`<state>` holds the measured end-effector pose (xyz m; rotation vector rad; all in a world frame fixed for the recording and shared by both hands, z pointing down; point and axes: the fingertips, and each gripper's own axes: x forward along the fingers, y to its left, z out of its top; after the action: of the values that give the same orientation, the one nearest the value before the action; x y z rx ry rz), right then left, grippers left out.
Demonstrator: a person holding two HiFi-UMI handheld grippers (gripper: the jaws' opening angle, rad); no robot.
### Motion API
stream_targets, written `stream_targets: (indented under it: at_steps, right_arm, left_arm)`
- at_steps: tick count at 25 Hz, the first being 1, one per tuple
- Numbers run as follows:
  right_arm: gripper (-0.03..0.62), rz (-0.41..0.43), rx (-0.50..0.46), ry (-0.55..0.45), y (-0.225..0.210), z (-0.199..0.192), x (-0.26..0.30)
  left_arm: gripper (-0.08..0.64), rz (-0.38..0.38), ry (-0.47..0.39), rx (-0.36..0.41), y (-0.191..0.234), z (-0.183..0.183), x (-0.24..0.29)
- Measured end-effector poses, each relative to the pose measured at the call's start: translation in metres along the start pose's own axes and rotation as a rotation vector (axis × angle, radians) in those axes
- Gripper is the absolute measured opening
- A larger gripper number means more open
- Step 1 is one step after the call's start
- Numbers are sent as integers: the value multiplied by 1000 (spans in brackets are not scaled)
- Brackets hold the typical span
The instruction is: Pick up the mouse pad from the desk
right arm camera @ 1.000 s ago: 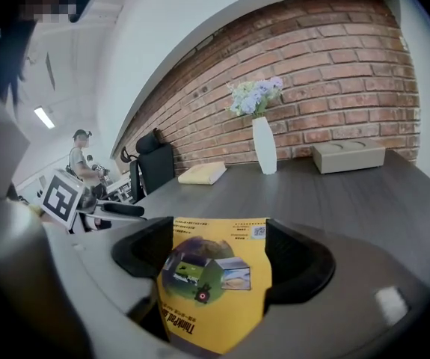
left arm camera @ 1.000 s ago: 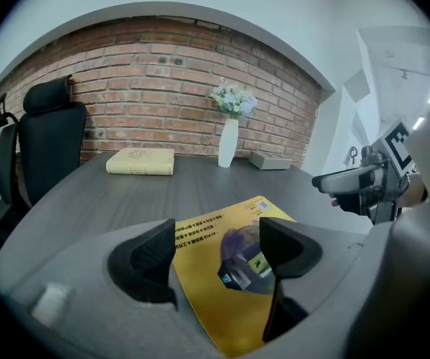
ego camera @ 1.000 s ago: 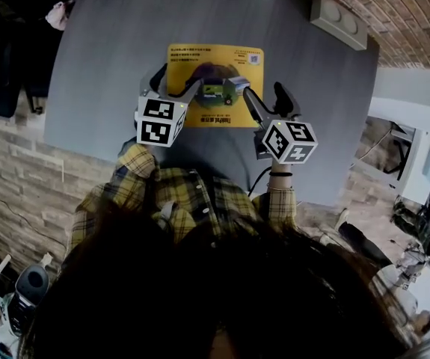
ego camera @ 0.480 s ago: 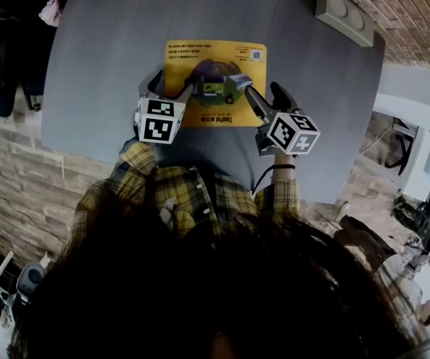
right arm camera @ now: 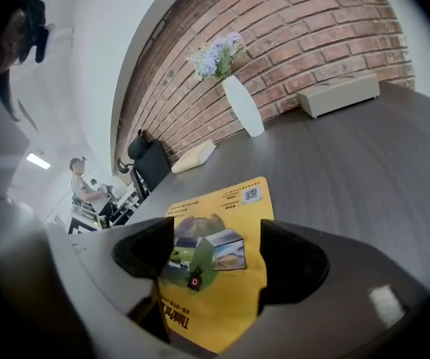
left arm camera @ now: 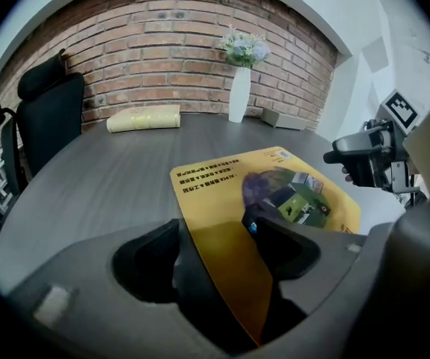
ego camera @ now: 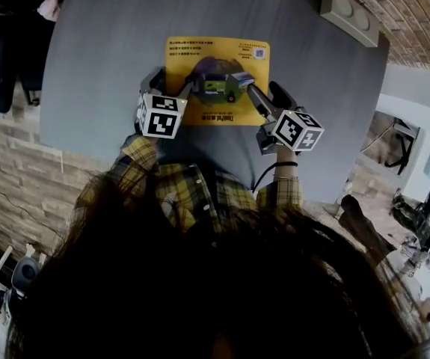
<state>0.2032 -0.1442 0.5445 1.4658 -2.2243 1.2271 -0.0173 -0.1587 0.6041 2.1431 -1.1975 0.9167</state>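
at the near edge of the surface (ego camera: pixel 110 51), two plaid sleeves (ego camera: pixel 136 159) come in from the body, forearms roughly parallel, marker cubes facing up, both tools pointed away from the person and angled slightly toward each other. left gripper (left arm camera: pixel 215 238): jaws apart, nothing clamped; the left edge of the mouse pad (ego camera: pixel 216 58) runs down through the gap, one jaw over the pad, the other over bare surface beside it. this gripper sits about level. right gripper (right arm camera: pixel 218 245): jaws likewise parted and empty, set over the pad's near right corner with the printed picture showing between them; its view slants, so it reads as rolled a little. whether either tip touches the pad i cannot tell. the pad itself, yellow, lies flat on the surface in front of the person, between the two tools. step in hand, as i judge it: approach and placing for the grasp, lift not begun. next move probably needs one jaw worked under a thin edge or corner, then a close on it; a flat sheet gives little to bite from above. farther back: white vase (left arm camera: pixel 239 94) with flowers, then the brick wall (left arm camera: pixel 162 58).
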Motion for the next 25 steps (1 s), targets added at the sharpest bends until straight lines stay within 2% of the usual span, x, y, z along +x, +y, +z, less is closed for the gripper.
stream_targets:
  at_steps: [10, 15, 25]
  right_arm:
    - [353, 49, 123, -16, -6, 0, 4]
    - [353, 55, 205, 43, -16, -13, 3]
    - [353, 78, 293, 158, -30, -22, 1]
  left_arm:
    - [335, 15, -20, 28, -1, 0, 6]
    - [319, 10, -4, 51, -6, -2, 6]
    - [314, 2, -1, 42, -6, -2, 6]
